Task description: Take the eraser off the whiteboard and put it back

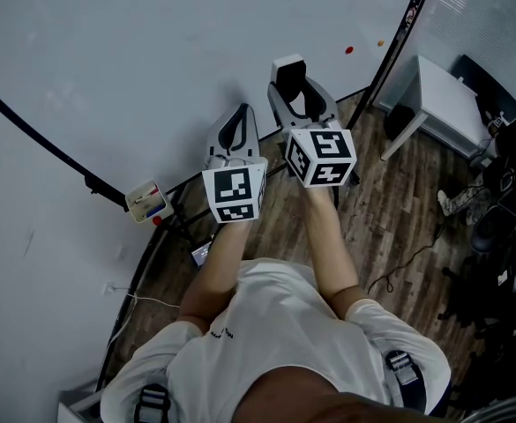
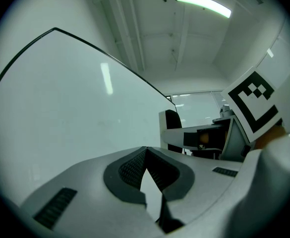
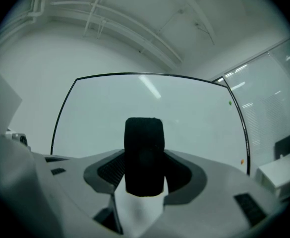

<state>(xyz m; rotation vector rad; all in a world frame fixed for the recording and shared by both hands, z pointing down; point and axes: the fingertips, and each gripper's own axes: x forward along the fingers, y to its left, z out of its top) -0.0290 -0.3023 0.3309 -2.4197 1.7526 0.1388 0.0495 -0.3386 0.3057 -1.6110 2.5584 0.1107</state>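
Right under the head camera was the person's white T-shirt, both forearms stretched out ahead toward the whiteboard. And there was the eraser, up at the front of the right gripper, clamped between its jaws! In the right gripper view it stood upright and dead centre, the eraser showing its black felt face to the camera, the right gripper pressing a ribbed pad against each of its sides. Its upper half rose clear above the jaw tips, set against the whiteboard behind it. Whether it touched the board, no view could settle.

Over to the left gripper, and that one carried nothing. In its own view the left gripper had its jaws clenched together, tips meeting, with only plain whiteboard ahead. It sat just beside the right one, a little further back from the board, and from there the eraser showed side-on off to the right.

Elsewhere, a small box perched on the board's lower edge, a red magnet and an orange one dotted its surface, and a white desk stood on the wooden floor to the right.
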